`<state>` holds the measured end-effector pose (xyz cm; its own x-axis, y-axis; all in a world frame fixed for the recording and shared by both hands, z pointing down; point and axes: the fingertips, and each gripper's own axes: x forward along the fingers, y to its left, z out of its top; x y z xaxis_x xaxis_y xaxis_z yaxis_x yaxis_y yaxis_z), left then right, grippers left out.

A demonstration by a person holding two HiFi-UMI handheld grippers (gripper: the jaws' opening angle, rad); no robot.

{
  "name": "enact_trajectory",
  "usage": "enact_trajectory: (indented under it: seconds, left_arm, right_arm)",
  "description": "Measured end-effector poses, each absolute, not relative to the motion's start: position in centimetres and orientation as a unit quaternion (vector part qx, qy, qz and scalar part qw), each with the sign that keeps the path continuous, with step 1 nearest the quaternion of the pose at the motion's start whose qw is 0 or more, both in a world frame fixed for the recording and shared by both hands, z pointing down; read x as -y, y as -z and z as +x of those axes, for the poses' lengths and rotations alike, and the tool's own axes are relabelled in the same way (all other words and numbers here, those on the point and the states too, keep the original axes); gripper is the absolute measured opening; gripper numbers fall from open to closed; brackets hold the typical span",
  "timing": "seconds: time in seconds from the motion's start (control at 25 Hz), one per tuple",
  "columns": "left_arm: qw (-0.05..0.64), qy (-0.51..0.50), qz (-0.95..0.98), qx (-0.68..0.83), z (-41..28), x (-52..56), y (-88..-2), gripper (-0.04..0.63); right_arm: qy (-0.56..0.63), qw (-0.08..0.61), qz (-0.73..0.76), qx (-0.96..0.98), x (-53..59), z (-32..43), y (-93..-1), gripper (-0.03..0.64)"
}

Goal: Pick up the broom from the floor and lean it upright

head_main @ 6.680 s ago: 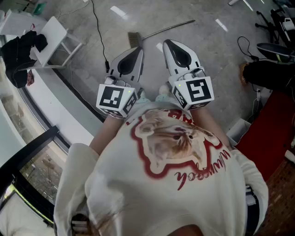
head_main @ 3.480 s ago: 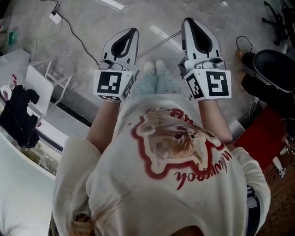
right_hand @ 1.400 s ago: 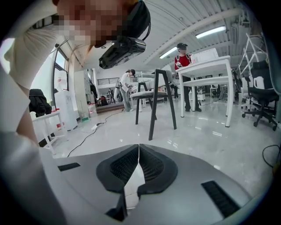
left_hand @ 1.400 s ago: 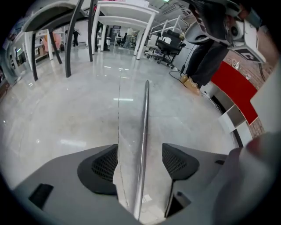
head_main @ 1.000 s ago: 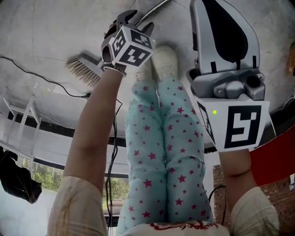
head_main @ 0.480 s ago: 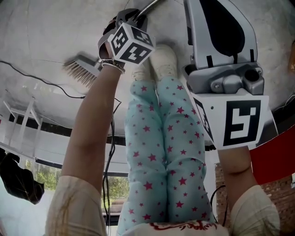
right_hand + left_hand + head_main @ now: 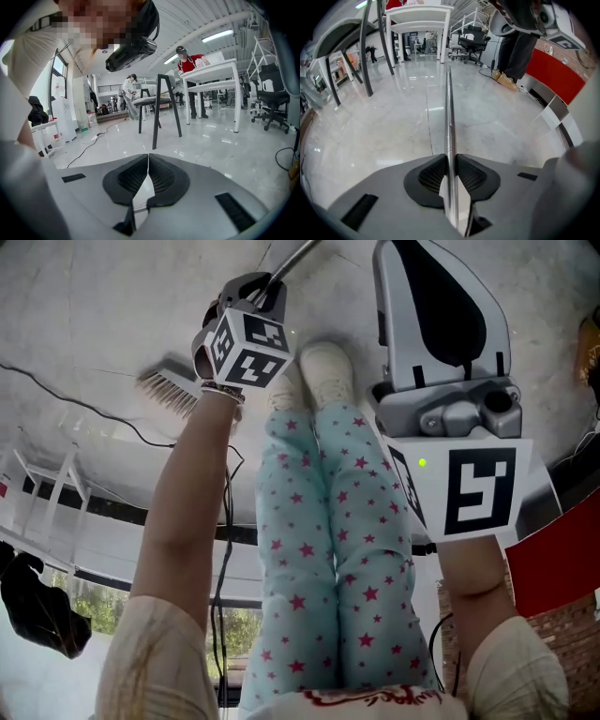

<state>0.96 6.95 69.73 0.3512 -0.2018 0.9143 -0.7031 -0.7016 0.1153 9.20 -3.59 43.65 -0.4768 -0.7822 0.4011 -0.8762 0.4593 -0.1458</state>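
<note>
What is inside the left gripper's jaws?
The broom handle runs between the jaws of the left gripper, which are closing with both pads against it. The handle's near stretch, behind the pads, is covered by the gripper's body.

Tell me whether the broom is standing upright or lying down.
Lying down, not upright. The broom stretches low along the floor, and its metal handle runs nearly flat away in the left gripper view.

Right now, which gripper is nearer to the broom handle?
Left. The left gripper has the broom handle between its closing jaws. The right gripper is off to the side, jaws together and empty, not touching the handle.
</note>
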Motion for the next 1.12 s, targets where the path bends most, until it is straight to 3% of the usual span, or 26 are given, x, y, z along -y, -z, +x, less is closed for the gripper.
enact_trajectory:
  seconds: [0.48,1.12]
  left_arm:
    - [0.248,-0.383,0.792,0.406,-4.1,-2.6,-53.7,0.092]
    - [0.198,-0.275,0.774,0.535,-11.9,0.0,-34.0,0.086]
  right_arm:
    - [-0.146,0.086,0.476,0.863,6.5,4.0,-30.0,0.028]
    - [-0.135,0.073,0.456,0.876,3.2,-0.5,-14.5,0.028]
